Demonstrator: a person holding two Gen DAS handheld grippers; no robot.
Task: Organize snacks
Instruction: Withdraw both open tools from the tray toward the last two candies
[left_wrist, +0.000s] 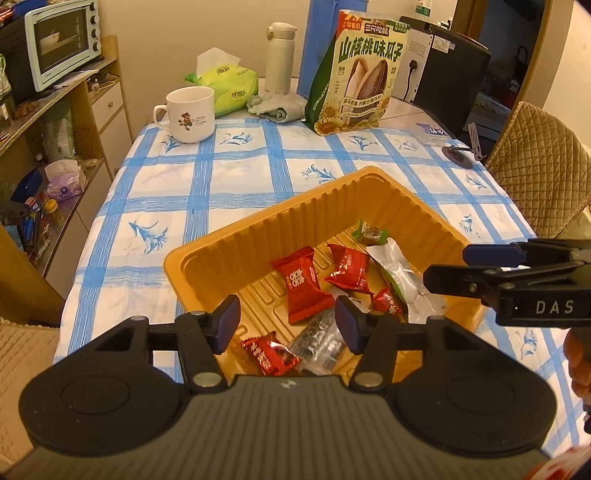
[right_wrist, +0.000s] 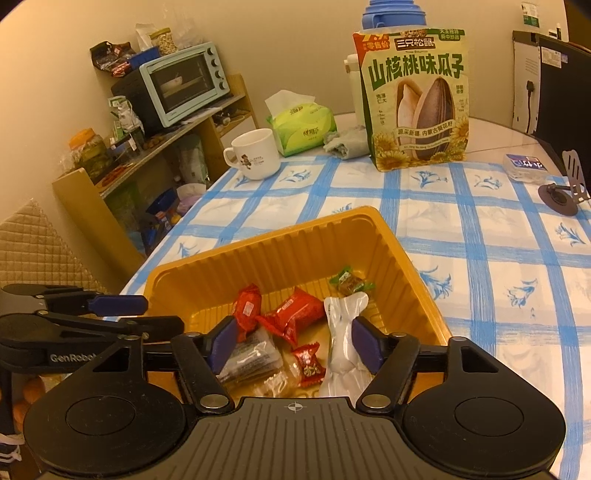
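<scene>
Both tongs hang spread and empty over the near end of the orange tray (left_wrist: 207, 251). Your left gripper (left_wrist: 286, 325) points into it from the near rim; your right gripper (right_wrist: 293, 345) comes in beside it, over the white packet (right_wrist: 341, 343).

The tray's near rim is hidden behind the gripper bodies, and a clear-wrapped dark snack (right_wrist: 251, 360) is hard to read, perhaps seeds.

Inside the tray lie red-wrapped candies (left_wrist: 301, 282), a small green-wrapped sweet (right_wrist: 349, 282) toward the far corner, and the white packet. Beyond the tray stands the sunflower-seed bag (left_wrist: 356, 74), upright, well apart.
</scene>
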